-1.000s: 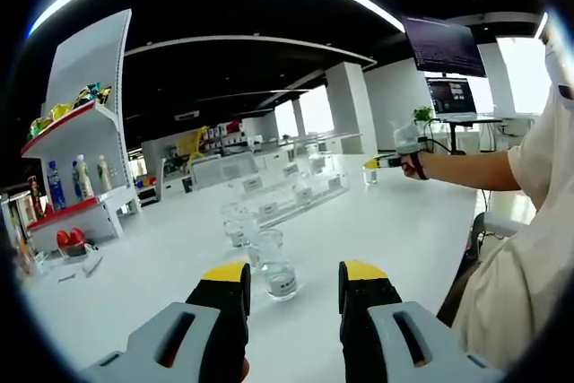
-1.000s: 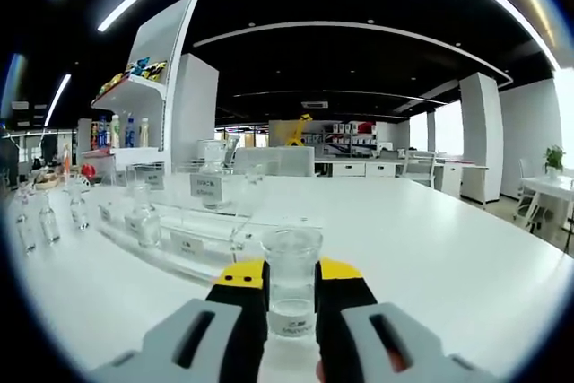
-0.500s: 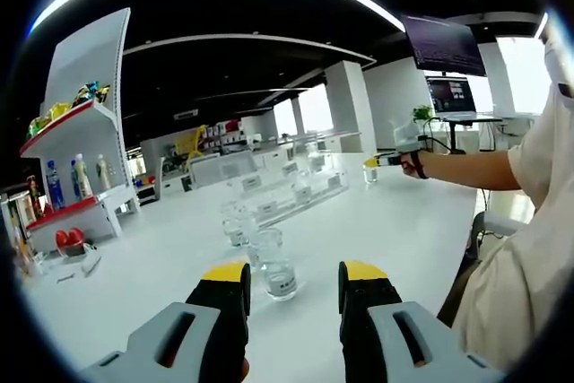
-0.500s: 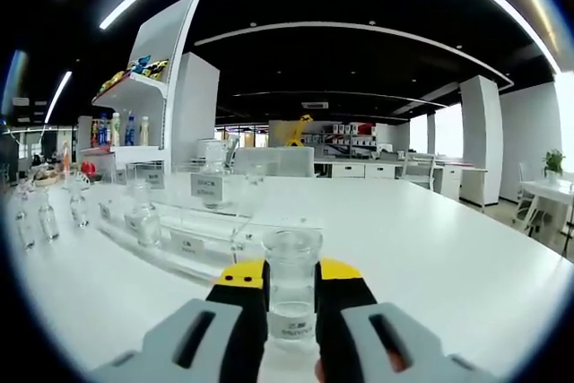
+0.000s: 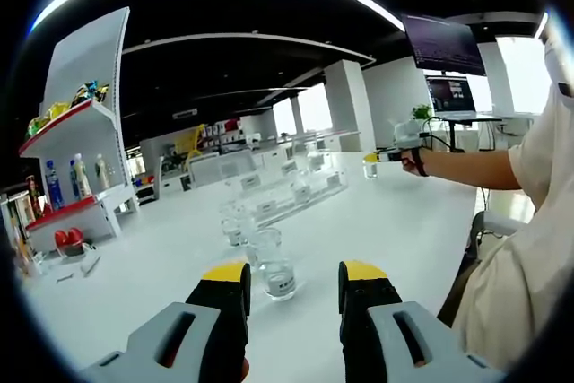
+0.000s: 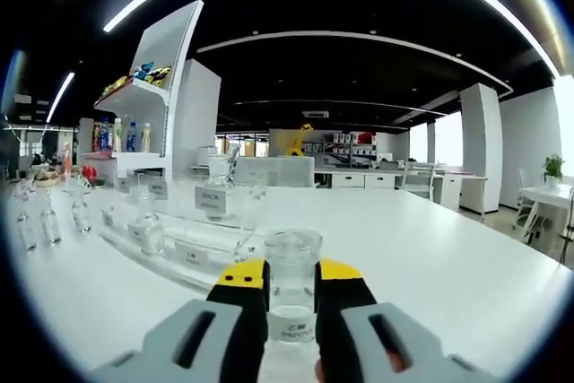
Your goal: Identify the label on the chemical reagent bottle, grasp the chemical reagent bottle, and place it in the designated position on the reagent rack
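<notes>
In the right gripper view my right gripper (image 6: pixel 291 277) is shut on a clear glass reagent bottle (image 6: pixel 292 266) with a white label, held just above the white table (image 6: pixel 466 284). Behind it stands the clear acrylic reagent rack (image 6: pixel 193 239) with labelled slots and a few bottles in it. In the left gripper view my left gripper (image 5: pixel 293 280) hangs open over the table, short of a clear labelled bottle (image 5: pixel 278 271) with other small bottles (image 5: pixel 235 226) behind. The rack (image 5: pixel 287 193) lies beyond, and the right gripper (image 5: pixel 377 159) with its bottle is at the rack's far end.
A person's arm and pale shirt (image 5: pixel 511 248) take up the right of the left gripper view. A white display shelf (image 5: pixel 76 145) with drink bottles stands at the left. Loose vials (image 6: pixel 45 217) stand at the left of the right gripper view.
The right gripper with its bottle has lifted slightly; the rack sits lower in its view. The left gripper has not moved.
</notes>
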{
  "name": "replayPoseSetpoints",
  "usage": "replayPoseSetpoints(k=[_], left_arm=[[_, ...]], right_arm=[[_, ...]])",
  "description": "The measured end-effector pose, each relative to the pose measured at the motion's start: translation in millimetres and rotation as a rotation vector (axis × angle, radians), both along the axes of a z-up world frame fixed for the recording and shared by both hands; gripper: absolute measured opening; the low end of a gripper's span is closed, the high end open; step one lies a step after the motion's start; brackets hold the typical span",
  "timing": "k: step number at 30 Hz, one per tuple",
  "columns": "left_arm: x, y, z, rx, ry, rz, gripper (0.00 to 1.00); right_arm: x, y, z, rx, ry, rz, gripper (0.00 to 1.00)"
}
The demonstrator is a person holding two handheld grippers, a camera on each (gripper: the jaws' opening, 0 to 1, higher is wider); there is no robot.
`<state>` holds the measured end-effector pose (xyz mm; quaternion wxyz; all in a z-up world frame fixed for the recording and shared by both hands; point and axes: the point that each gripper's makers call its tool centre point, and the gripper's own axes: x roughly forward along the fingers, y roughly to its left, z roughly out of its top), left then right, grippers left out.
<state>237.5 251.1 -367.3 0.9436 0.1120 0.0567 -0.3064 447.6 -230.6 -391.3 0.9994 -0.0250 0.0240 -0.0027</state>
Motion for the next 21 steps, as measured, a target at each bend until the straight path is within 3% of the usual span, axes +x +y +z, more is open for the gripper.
replayPoseSetpoints(k=[10,21], left_arm=[[-0.6,-1.4,0.3,0.0,-0.001,-0.003,0.4],[-0.8,-1.5,0.5,0.001,-0.002,-0.003,0.4]], right_arm=[[-10.1,10.3,18.3,-0.029,-0.032,0.01,0.19],[-19.4,39.7,47.7,-0.04,-0.085,0.057,0.19]])
